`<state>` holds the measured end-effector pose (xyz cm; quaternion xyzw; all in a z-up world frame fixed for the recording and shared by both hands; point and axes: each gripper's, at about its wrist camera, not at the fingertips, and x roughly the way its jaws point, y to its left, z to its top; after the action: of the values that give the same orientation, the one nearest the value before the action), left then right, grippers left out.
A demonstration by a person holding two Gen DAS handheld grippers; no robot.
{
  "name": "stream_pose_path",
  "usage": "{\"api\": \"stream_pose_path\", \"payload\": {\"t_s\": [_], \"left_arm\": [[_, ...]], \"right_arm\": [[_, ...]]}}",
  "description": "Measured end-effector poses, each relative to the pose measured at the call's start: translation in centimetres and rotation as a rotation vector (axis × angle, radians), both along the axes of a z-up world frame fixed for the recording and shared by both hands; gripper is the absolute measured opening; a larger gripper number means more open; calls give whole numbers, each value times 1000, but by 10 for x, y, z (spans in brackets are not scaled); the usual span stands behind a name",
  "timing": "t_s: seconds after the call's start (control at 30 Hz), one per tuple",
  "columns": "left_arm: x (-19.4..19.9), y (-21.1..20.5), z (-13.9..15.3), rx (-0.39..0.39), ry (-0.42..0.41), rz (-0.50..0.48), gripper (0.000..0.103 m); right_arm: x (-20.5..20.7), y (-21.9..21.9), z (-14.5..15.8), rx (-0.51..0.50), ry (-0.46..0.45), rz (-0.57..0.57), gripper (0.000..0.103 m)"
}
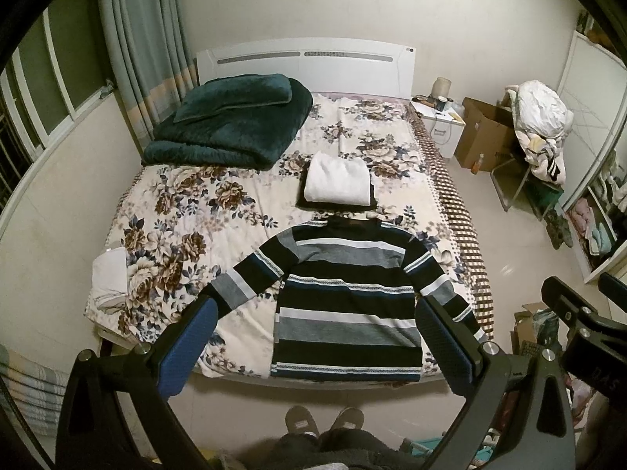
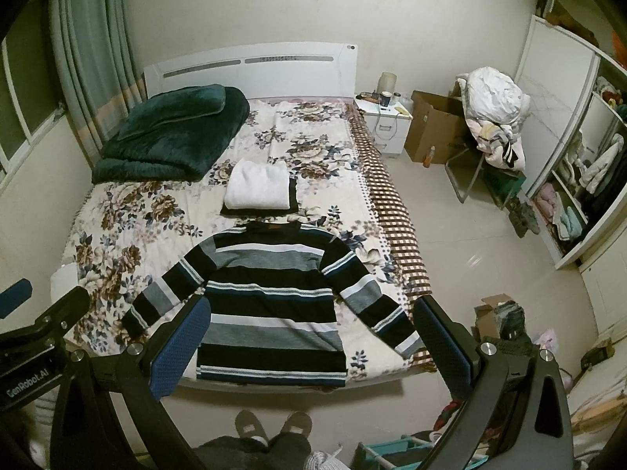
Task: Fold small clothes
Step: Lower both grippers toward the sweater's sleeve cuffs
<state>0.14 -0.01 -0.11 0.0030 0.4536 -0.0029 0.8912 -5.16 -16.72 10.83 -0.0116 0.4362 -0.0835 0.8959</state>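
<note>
A striped black, grey and white sweater (image 1: 348, 297) lies flat on the bed near the foot edge, sleeves spread out to both sides; it also shows in the right wrist view (image 2: 270, 305). Beyond it lies a stack of folded clothes, a white one (image 1: 339, 182) on a black one, also in the right wrist view (image 2: 260, 190). My left gripper (image 1: 317, 340) is open and empty, held high above the foot of the bed. My right gripper (image 2: 311, 340) is open and empty too, beside the left one.
A folded dark green blanket (image 1: 231, 121) lies at the bed's head on the left. The floral bedspread (image 1: 188, 211) covers the bed. A nightstand (image 2: 386, 125), a cardboard box (image 2: 435, 129) and a chair piled with laundry (image 2: 493, 117) stand to the right. My slippered feet (image 1: 321, 423) are at the bed's foot.
</note>
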Motion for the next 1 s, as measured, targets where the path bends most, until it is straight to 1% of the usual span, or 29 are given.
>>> {"api": "stream_pose_path", "payload": {"t_s": [0.03,0.07,0.1,0.13,0.2,0.23,0.27,0.33,0.47,0.53,0.57,0.63,0.7,0.77,0.87,0.9,0.93,0.97,1.0], "left_arm": [[5,-1,0,8,-11,4,103],[17,-6,0,24,-31,11,103],[16,-7,4,35,-36,13,103],[22,-8,0,53,-50,16,103],[41,-5,-17,100,-85,22,103],[55,1,-35,124,-91,23,103],[72,9,-54,137,-94,23,103],[88,10,-83,160,-82,24,103],[122,4,-145,168,9,28,103],[140,-4,-179,178,55,34,103],[144,-6,-189,184,67,37,103],[161,-17,-222,205,103,46,103],[179,-26,-254,222,146,50,103],[197,-39,-290,251,191,57,103],[222,-54,-343,282,250,67,103],[230,-58,-359,288,265,69,103],[240,-65,-381,299,285,73,103],[246,-68,-396,303,292,78,103],[251,-71,-409,305,296,82,103]], "right_arm": [[3,1,0,9,4,-7,103],[15,6,12,13,4,-13,103],[24,7,7,22,6,-27,103],[30,5,4,31,15,-48,103],[40,-5,-17,60,28,-84,103],[47,-13,-25,70,42,-120,103],[50,-27,-52,85,54,-151,103],[59,-53,-78,111,72,-234,103],[64,-125,-148,173,125,-416,103],[62,-169,-188,200,159,-524,103],[60,-195,-213,215,176,-588,103],[56,-238,-258,236,198,-682,103],[50,-286,-314,284,230,-784,103],[44,-333,-376,347,261,-872,103],[38,-391,-466,450,309,-988,101],[36,-412,-495,482,311,-1023,100],[34,-428,-521,506,310,-1057,99],[33,-440,-540,518,313,-1084,99],[33,-455,-566,538,310,-1113,99]]}}
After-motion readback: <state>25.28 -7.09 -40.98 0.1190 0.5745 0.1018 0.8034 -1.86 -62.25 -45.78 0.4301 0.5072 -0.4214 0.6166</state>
